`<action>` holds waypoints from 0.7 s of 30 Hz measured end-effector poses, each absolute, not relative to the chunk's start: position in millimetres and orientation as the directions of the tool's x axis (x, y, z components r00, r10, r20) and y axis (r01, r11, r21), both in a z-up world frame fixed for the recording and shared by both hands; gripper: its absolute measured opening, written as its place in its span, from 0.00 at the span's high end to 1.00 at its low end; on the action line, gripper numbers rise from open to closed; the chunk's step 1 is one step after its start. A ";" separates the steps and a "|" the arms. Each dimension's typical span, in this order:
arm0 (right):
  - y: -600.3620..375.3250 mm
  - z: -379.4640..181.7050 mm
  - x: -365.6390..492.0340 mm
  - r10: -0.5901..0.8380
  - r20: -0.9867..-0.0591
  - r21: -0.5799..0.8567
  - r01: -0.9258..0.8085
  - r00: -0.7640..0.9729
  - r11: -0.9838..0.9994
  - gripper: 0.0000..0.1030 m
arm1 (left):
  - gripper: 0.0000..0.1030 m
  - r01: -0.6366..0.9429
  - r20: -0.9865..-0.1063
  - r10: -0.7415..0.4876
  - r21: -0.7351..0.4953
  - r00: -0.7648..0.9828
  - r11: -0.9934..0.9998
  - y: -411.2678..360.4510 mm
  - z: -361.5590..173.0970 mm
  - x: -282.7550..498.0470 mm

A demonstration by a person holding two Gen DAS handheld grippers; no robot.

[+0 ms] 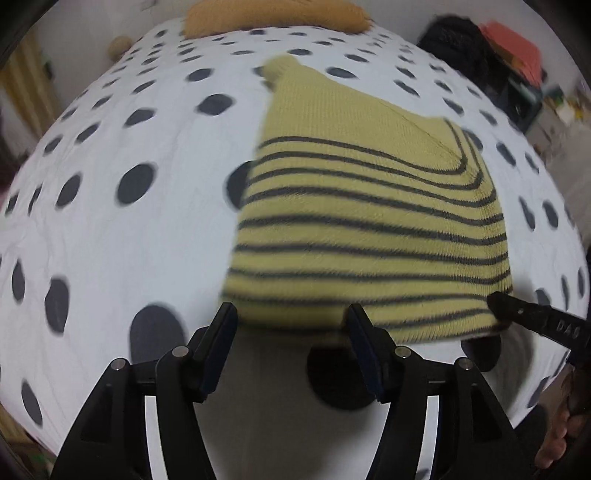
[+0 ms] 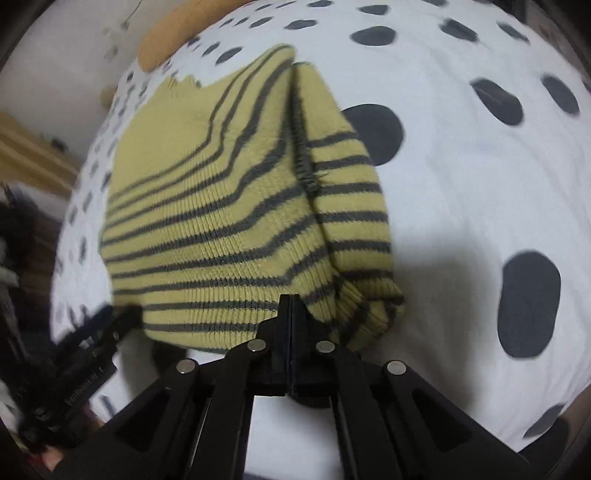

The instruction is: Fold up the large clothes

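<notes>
Sweater: yellow knit sweater (image 1: 369, 221) with dark stripes, folded into a compact block, lies on the white bedspread (image 1: 110, 240) with dark dots.
Left gripper (image 1: 291, 325): jaws apart, nothing between them; the sweater's near hem sits at their 12 o'clock.
Right gripper (image 2: 291, 302): jaws fully together, tips at the near hem; whether fabric is pinched cannot be told.
Pillow: an orange pillow (image 1: 277, 16) lies beyond the sweater, at 12 o'clock.

The left gripper (image 1: 290, 325) points steeply down with its jaws apart and nothing between them. The right gripper (image 2: 291, 306), jaws pressed together, tilts down beside it.
</notes>
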State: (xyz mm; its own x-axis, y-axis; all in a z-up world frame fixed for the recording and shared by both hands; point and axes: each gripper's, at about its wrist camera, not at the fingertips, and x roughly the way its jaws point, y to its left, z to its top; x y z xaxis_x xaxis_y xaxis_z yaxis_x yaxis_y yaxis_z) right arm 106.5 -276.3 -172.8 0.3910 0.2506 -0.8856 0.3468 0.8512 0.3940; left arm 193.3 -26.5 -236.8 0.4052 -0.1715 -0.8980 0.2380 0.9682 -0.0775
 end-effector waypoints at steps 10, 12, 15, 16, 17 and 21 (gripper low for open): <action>-300.6 -145.9 69.9 0.286 -0.798 0.539 0.416 0.531 0.732 0.30 | 0.19 -0.062 -0.755 -0.578 -0.622 0.309 0.780 72.9 -284.0 200.3; -300.8 -151.7 67.6 0.301 -0.803 0.545 0.429 0.514 0.720 0.30 | 0.19 -0.081 -0.698 -0.632 -0.690 0.336 0.719 73.5 -286.9 209.4; -297.7 -156.6 66.7 0.317 -0.799 0.555 0.425 0.510 0.715 0.30 | 0.18 -0.087 -0.639 -0.685 -0.750 0.350 0.656 65.3 -290.1 226.3; -297.0 -159.5 67.2 0.327 -0.797 0.561 0.423 0.508 0.712 0.30 | 0.14 -0.097 -0.648 -0.681 -0.745 0.340 0.660 60.9 -292.5 233.1; -295.1 -163.5 69.4 0.340 -0.793 0.570 0.418 0.506 0.708 0.30 | 0.14 -0.109 -0.667 -0.667 -0.729 0.332 0.676 54.7 -296.0 239.9; -290.2 -181.9 84.8 0.371 -0.783 0.596 0.430 0.499 0.678 0.30 | 0.17 -0.108 -0.688 -0.649 -0.709 0.325 0.697 41.2 -302.4 251.3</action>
